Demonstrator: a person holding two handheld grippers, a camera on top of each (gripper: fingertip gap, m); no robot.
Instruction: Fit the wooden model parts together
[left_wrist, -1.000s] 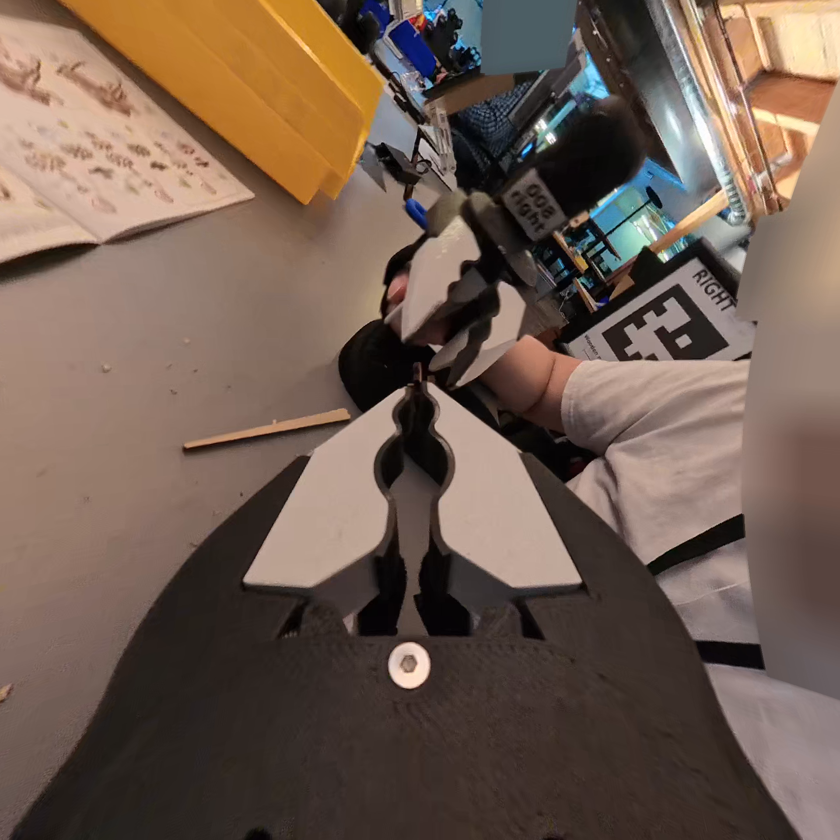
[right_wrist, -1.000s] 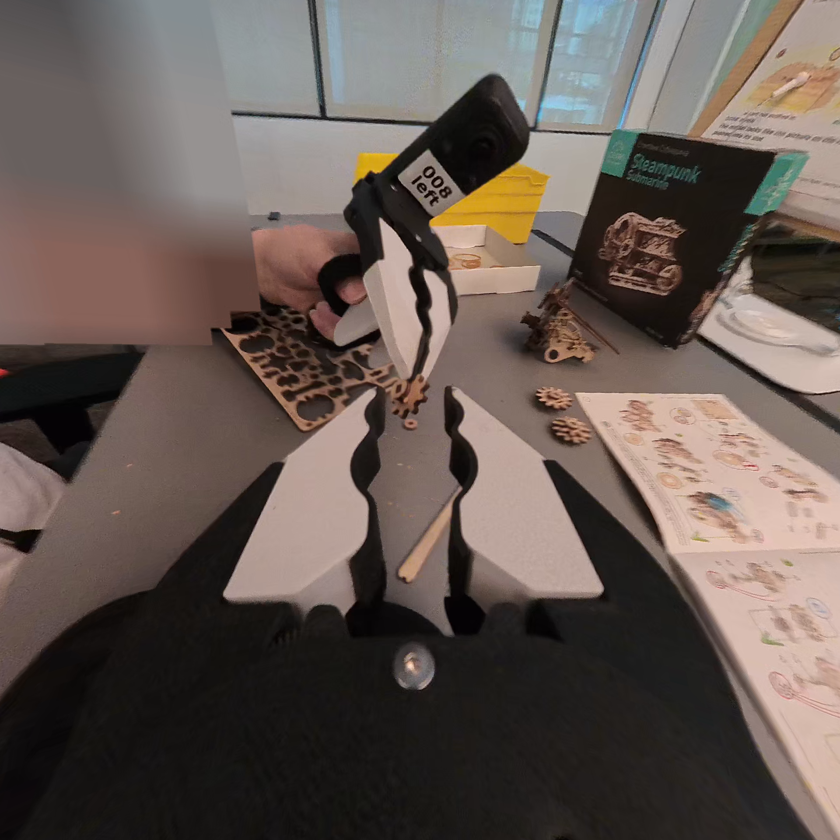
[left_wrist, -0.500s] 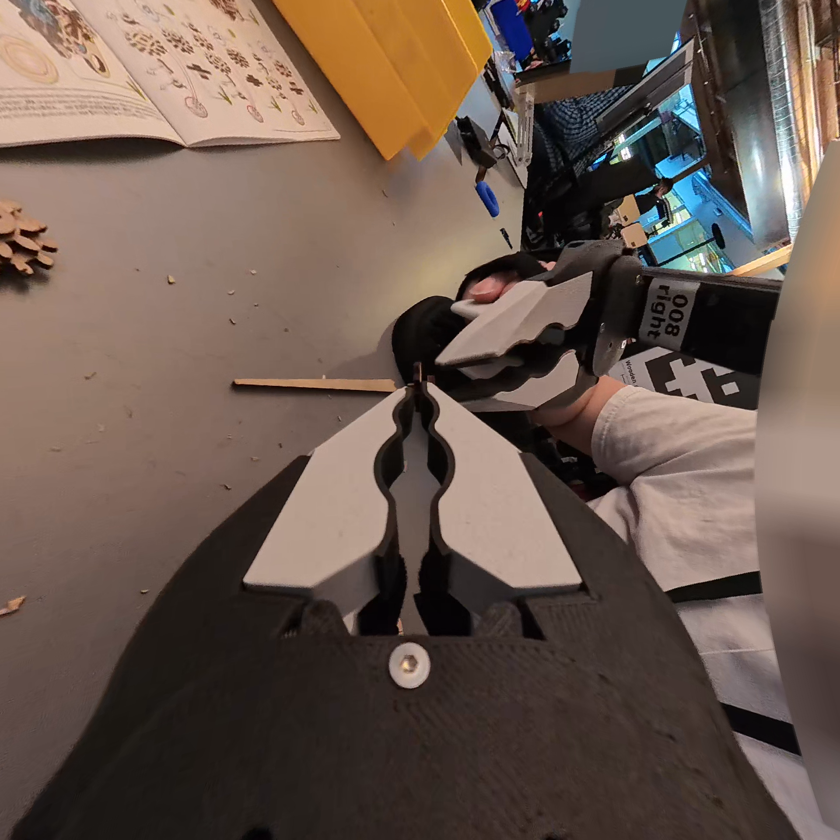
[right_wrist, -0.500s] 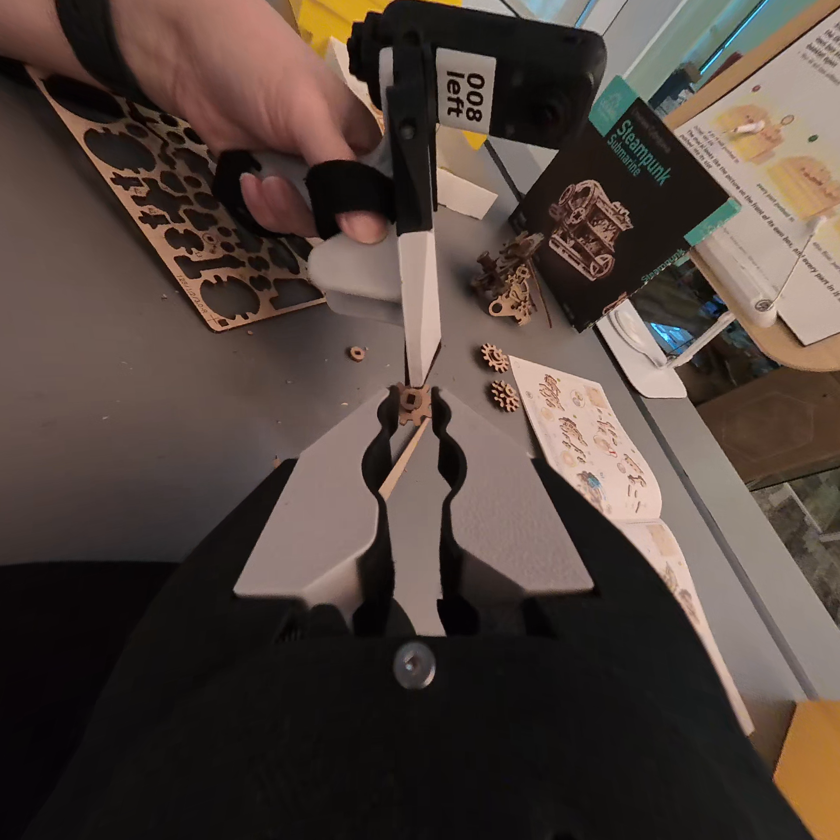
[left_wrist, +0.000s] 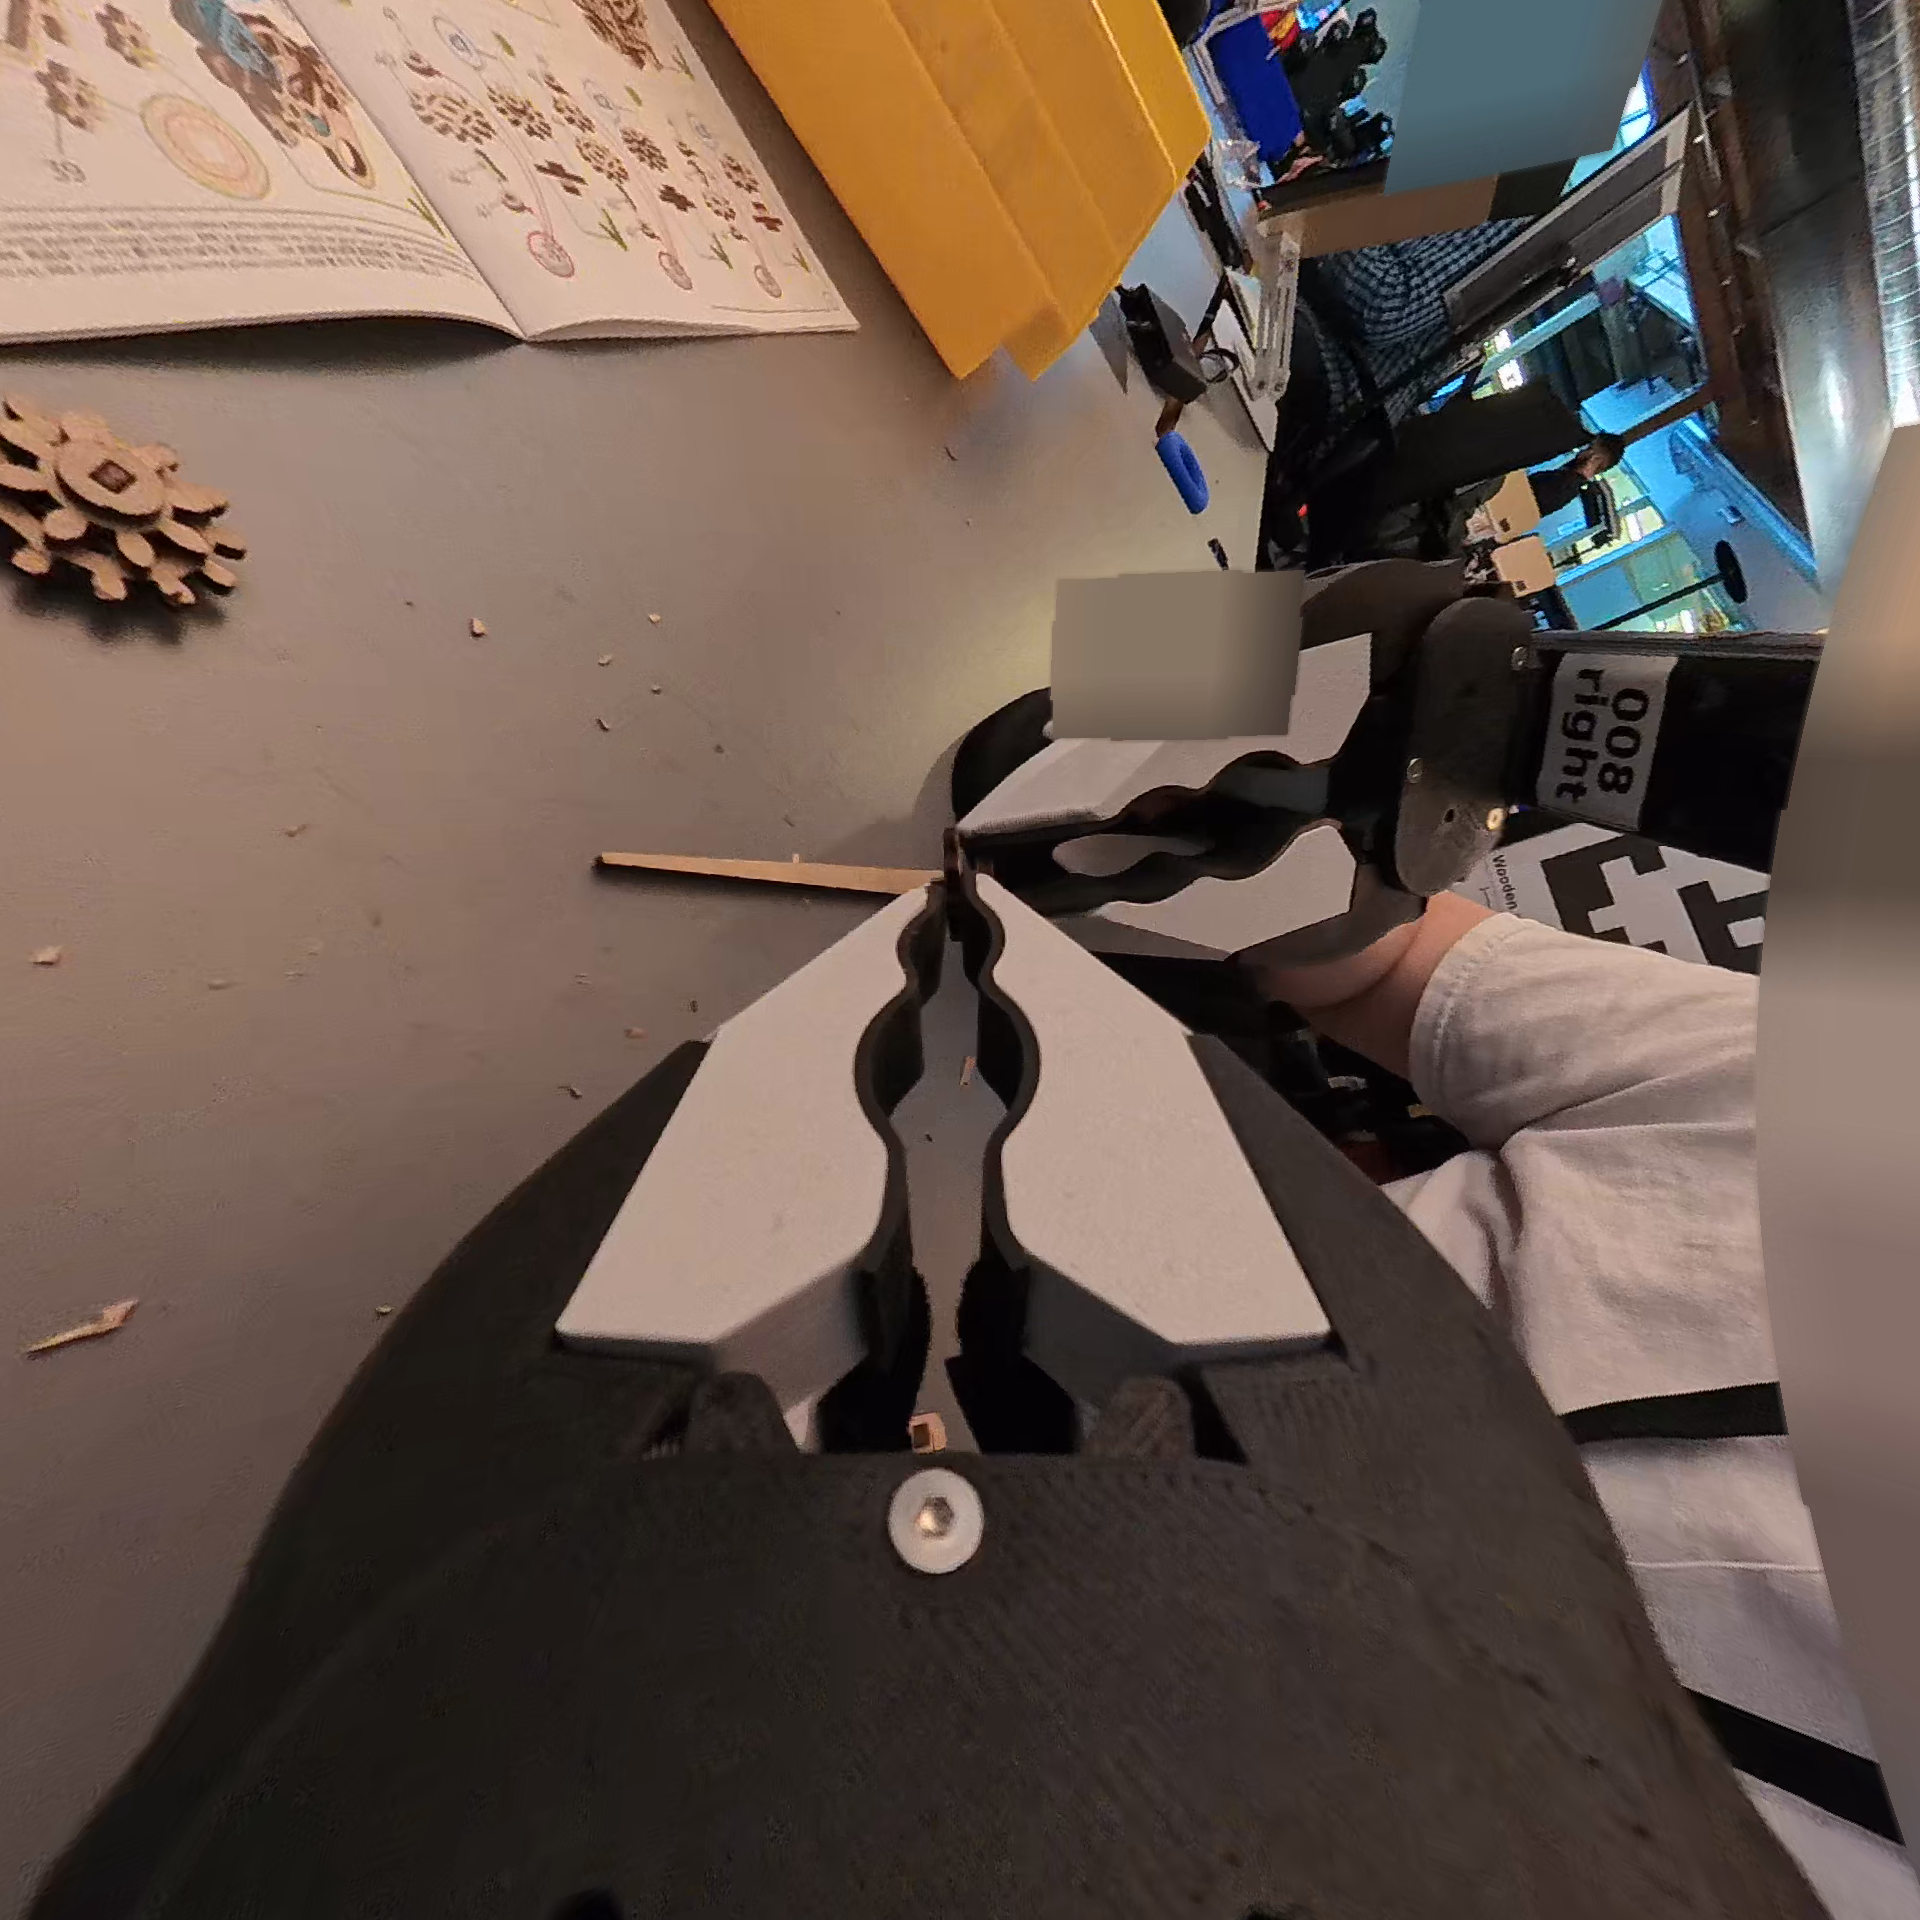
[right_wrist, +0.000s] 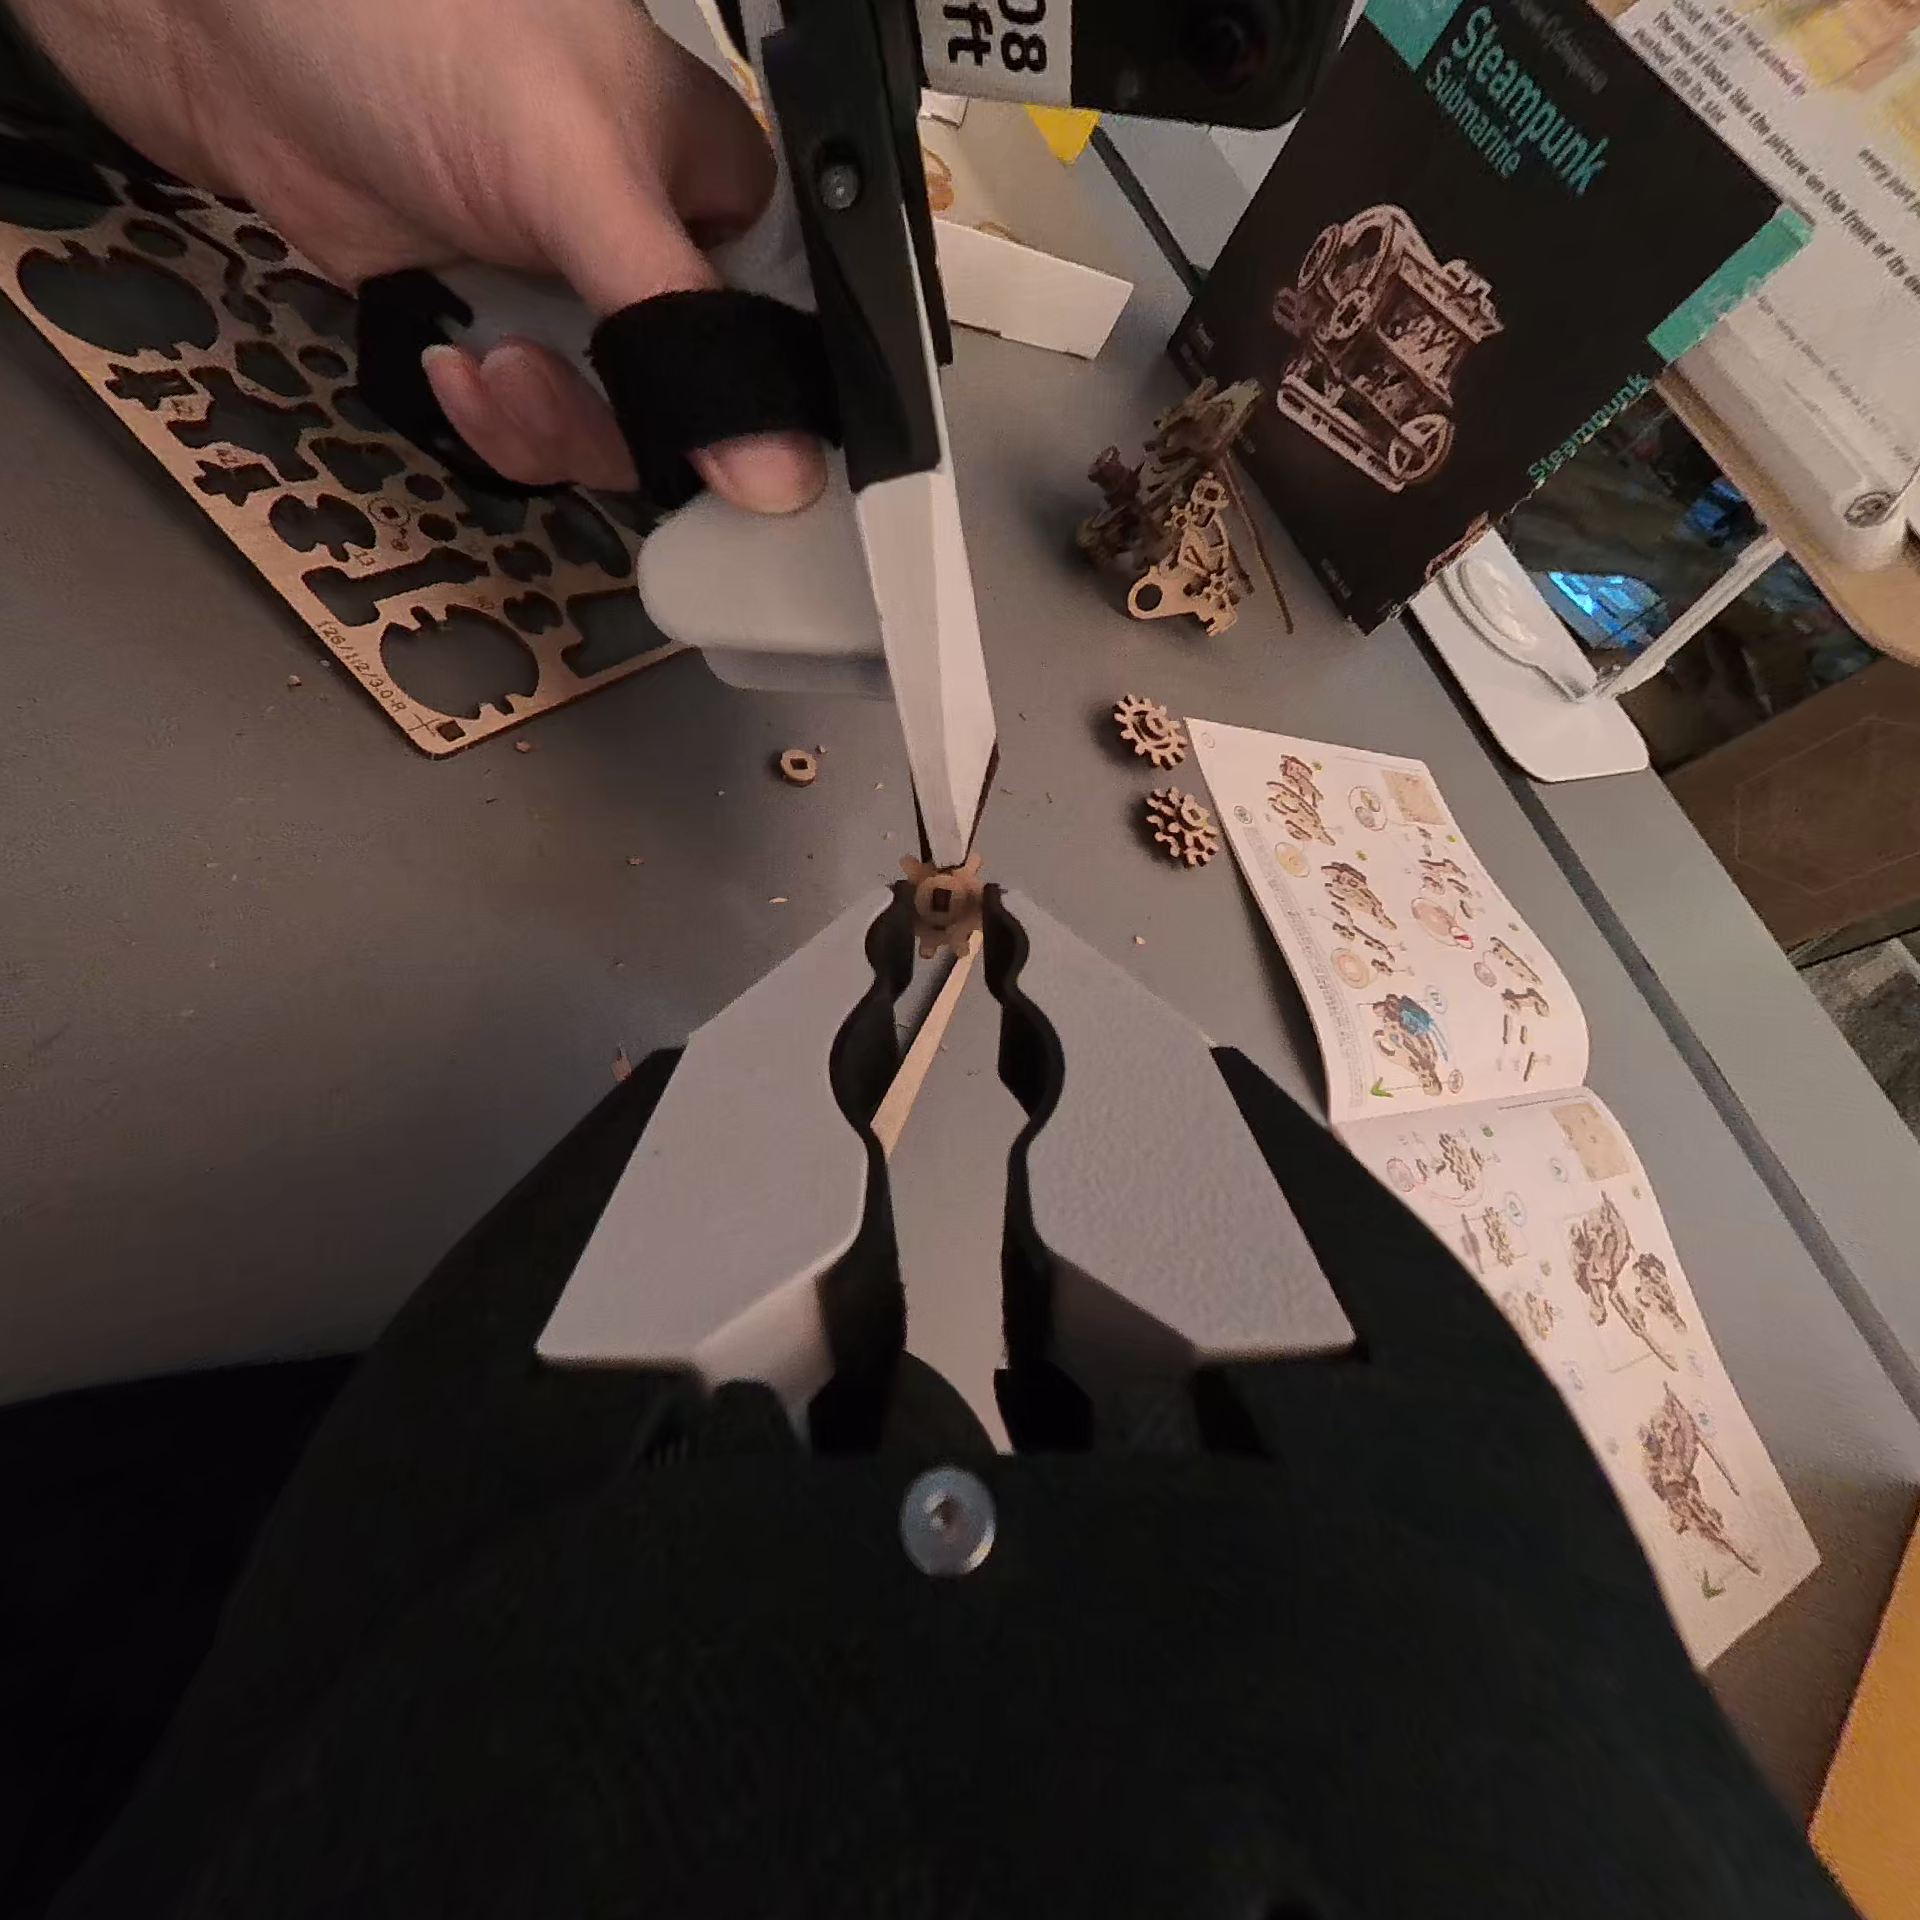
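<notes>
We see both grippers meeting at one small wooden gear (right_wrist: 940, 904), held above the grey table (right_wrist: 260, 987). The left gripper (left_wrist: 951, 883) has its jaws pinched nearly together on the gear's upper edge; in its own view the gear shows only as a thin dark sliver at the fingertips. The right gripper (right_wrist: 940, 902) has its jaws narrowed around the same gear, one tip at each side; whether both tips press it we cannot tell for sure, though they look to touch.

Below the gear, a thin wooden stick (right_wrist: 920, 1039) lies flat on the table, running back between the right gripper's fingers. To the right of the gear lie two loose gears (right_wrist: 1164, 774), and just past them an open instruction booklet (right_wrist: 1455, 1039). To the left of the gear sit a tiny wooden washer (right_wrist: 797, 767) and, farther off, a punched-out wooden sheet (right_wrist: 312, 499). Behind the gear, to the right, stands a partly built wooden model (right_wrist: 1179, 540), and beyond that a dark kit box (right_wrist: 1455, 260). A person's hand (right_wrist: 416, 156) grips the left gripper's handle above the gear. A yellow bin (left_wrist: 987, 156) stands at the far table edge in the left wrist view.
</notes>
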